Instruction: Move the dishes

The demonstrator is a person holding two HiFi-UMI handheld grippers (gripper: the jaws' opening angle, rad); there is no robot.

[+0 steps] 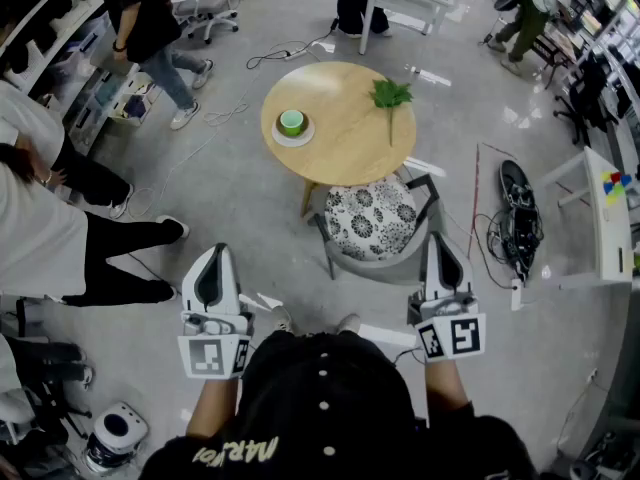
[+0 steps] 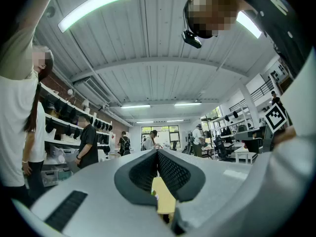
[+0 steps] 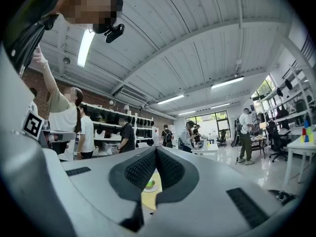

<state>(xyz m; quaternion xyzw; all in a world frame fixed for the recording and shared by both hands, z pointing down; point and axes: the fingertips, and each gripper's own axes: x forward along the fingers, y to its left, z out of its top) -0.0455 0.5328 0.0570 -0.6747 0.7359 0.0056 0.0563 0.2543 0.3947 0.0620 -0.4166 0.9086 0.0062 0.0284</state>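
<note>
**Q:** What is nearest?

**A:** The person's dark top. Just beyond it are the left gripper point(image 1: 217, 254) and the right gripper point(image 1: 438, 240), held well apart. Both point away from the person, toward the table.

**Q:** Do they hold anything?

**A:** No. In each gripper view the two dark ribbed pads meet at their tips, with nothing between them.

**Q:** What comes next?

**A:** A chair point(image 1: 372, 220) with a black-and-white patterned cushion stands on the grey floor. It is farther out than the grippers and closer to the right one. Right behind it is a round wooden table point(image 1: 350, 143).

**Q:** Where are the dishes?

**A:** A green cup point(image 1: 291, 121) sits on a white saucer point(image 1: 279, 138) at the table's left side. It is well apart from both grippers, far ahead of the left one and a little to its right. The cup may be empty, but it is too small to tell. A green leafy sprig point(image 1: 391, 95) lies at the table's far right. People stand farther off.
</note>
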